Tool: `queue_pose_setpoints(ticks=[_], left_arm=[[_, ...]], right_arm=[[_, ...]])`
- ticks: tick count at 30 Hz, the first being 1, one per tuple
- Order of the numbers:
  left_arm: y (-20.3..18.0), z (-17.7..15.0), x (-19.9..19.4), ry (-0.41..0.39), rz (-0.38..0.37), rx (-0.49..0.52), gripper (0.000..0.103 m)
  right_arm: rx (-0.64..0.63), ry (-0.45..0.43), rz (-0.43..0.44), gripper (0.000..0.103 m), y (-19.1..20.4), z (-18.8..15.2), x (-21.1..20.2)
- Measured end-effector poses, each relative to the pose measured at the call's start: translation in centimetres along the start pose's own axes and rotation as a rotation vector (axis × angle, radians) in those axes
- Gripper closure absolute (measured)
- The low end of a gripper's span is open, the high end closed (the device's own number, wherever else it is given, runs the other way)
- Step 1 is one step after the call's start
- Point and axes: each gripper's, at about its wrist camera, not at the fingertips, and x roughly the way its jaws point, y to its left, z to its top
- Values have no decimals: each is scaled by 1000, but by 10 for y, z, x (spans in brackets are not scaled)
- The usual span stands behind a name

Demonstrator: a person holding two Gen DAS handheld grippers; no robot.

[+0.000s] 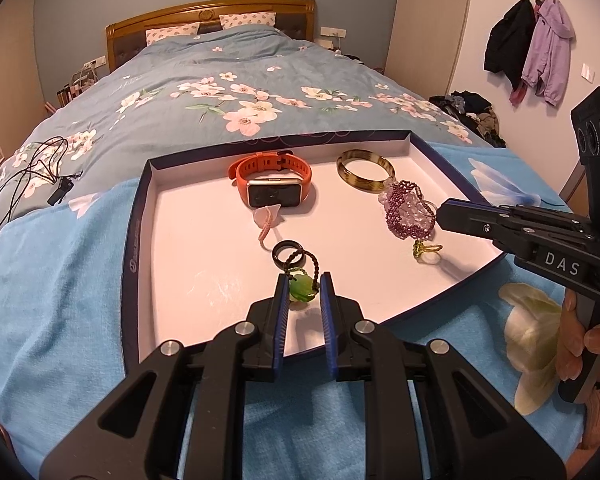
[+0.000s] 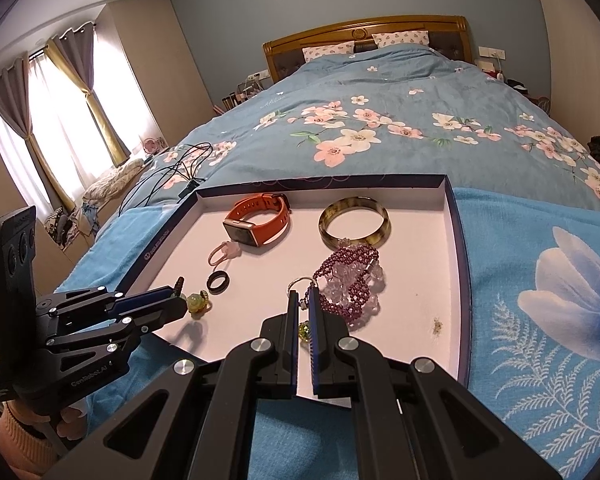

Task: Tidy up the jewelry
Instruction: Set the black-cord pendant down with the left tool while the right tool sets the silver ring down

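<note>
"DAS" is printed in white on the black body of the right gripper [image 1: 444,212]; "GenRobot.AI" – partly legible – is printed on the black left gripper [image 2: 180,300]. The dark-blue shallow cardboard tray's [image 1: 134,232] rim logo cannot be read.

The tray [image 1: 140,216] is white inside with a dark blue rim. The watch [image 1: 274,178] is orange. The bangle [image 1: 366,170] is brown and yellow. The beaded bracelet [image 2: 350,290] is purple. The pendant [image 1: 303,288] is green. The bedspread [image 1: 220,92] is blue with pink and white flowers.
</note>
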Motion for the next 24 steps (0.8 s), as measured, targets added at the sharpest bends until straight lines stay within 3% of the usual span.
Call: queue_pose_setpoints(ticks=[24], left_arm=[[4, 1, 11, 26, 18, -17, 87]], right_arm=[[-1, 43, -44, 100, 0, 2, 18]])
